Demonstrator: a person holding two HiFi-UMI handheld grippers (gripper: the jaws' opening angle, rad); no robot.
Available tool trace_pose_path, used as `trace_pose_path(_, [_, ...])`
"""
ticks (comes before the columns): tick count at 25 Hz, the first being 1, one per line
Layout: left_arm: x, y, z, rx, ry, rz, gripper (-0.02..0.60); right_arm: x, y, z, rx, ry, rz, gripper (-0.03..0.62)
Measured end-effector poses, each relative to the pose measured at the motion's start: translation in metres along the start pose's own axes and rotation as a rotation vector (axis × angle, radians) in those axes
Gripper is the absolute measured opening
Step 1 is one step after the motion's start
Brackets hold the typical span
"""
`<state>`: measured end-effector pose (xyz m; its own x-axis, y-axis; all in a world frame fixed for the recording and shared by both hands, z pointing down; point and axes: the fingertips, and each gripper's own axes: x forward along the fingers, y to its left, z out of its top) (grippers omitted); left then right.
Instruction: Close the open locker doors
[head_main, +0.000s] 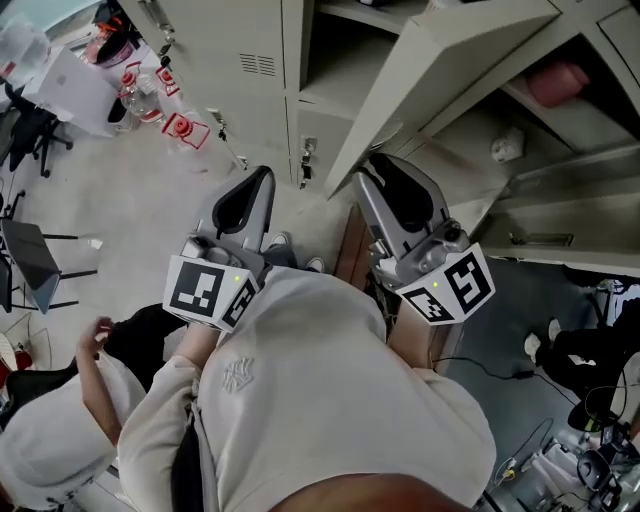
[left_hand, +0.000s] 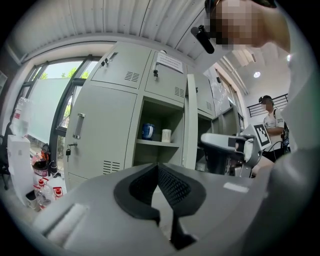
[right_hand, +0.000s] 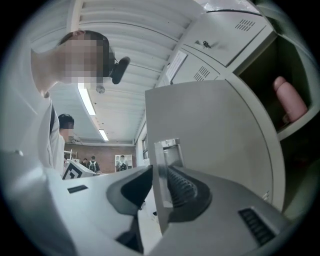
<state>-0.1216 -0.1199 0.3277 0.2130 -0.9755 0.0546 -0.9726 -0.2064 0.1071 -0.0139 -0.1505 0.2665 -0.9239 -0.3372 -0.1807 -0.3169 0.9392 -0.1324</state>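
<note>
The grey lockers (head_main: 250, 60) stand ahead, and one door (head_main: 440, 70) swings wide open towards me. My right gripper (head_main: 372, 165) is at that door's free edge. In the right gripper view the door (right_hand: 215, 130) and its latch plate pass between the jaws of the right gripper (right_hand: 159, 172), which are shut on the edge. My left gripper (head_main: 262, 175) hangs apart from the lockers, left of the door. In its own view the left gripper (left_hand: 158, 167) is shut on nothing and faces an open compartment holding a blue mug (left_hand: 147, 131) and a white cup (left_hand: 166, 135).
A pink object (head_main: 558, 82) lies in the open locker at the right. Bottles with red labels (head_main: 185, 128) stand on the floor at the left. A person (head_main: 60, 440) crouches at the lower left by a chair (head_main: 30, 260). Cables (head_main: 520, 370) run along the floor at the right.
</note>
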Motion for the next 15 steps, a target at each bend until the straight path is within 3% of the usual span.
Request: trace_pose_path(15, [0.008,0.092,0.029,0.012,-0.021,0.02,-0.002,0.105,-0.035,-0.014,-0.111,0.085,-0.154,0.089])
